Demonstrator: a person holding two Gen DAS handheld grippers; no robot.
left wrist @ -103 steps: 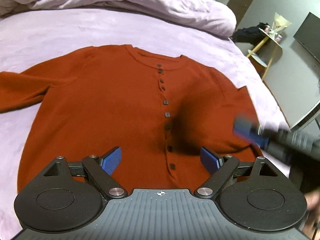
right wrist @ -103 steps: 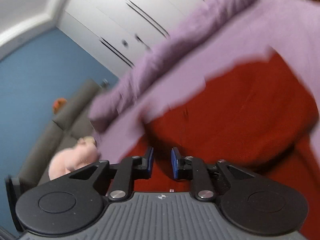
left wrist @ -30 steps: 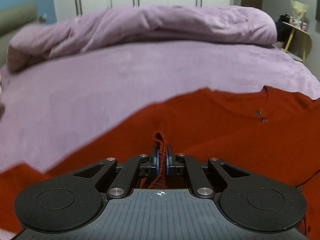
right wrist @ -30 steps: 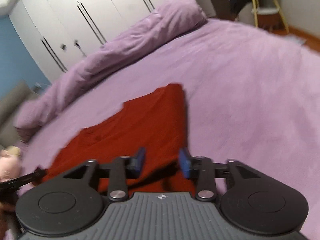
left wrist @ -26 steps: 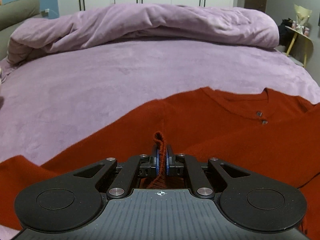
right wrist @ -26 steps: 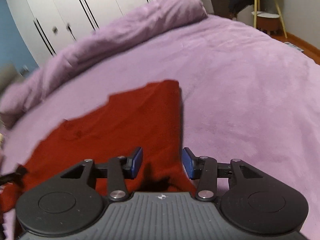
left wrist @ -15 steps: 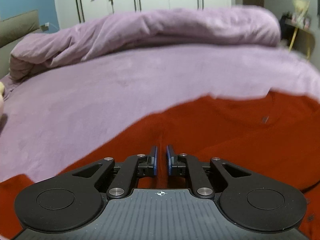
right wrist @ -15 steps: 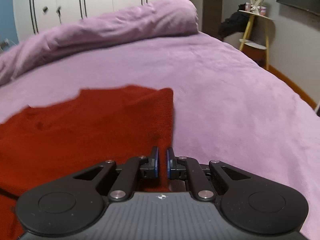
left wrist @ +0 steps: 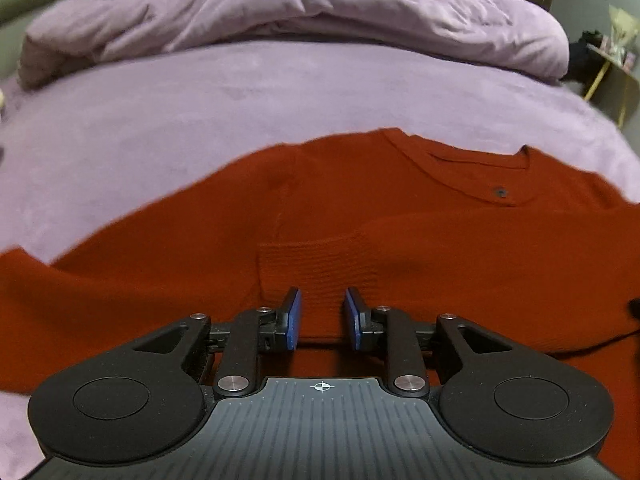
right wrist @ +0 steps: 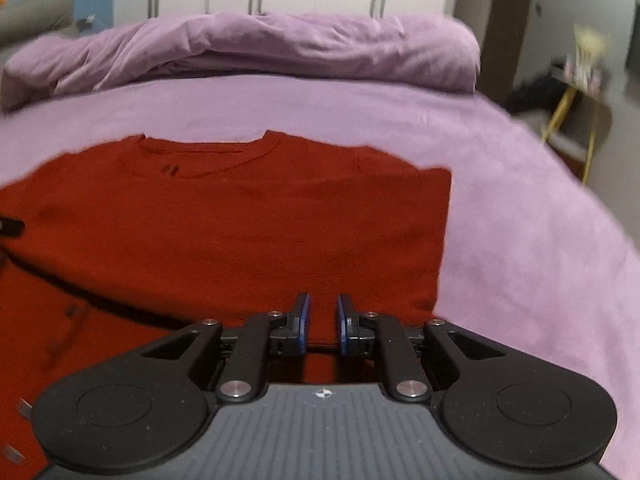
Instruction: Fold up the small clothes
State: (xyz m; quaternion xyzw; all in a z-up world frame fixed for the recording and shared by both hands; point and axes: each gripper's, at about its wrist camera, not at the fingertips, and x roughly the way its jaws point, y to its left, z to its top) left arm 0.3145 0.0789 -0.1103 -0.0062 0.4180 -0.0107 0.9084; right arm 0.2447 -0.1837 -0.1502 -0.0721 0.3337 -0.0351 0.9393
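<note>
A rust-red buttoned knit top (left wrist: 400,248) lies flat on the purple bed, also seen in the right wrist view (right wrist: 240,232). One sleeve is folded across the chest, and its ribbed cuff (left wrist: 316,268) lies just ahead of my left gripper (left wrist: 322,318). The left gripper is slightly open and holds nothing, low over the cuff. My right gripper (right wrist: 322,324) is slightly open and empty, low over the top near its folded right edge (right wrist: 442,240).
The purple bed sheet (left wrist: 200,120) stretches all round the top. A rolled purple duvet (left wrist: 300,16) lies along the far end of the bed. A yellow-legged side table (right wrist: 576,92) stands off the bed at the right.
My left gripper has let go of the sleeve cuff and opened a little; the cuff now lies flat on the chest. My right gripper closed earlier, has now opened slightly, and swung to face the neckline.
</note>
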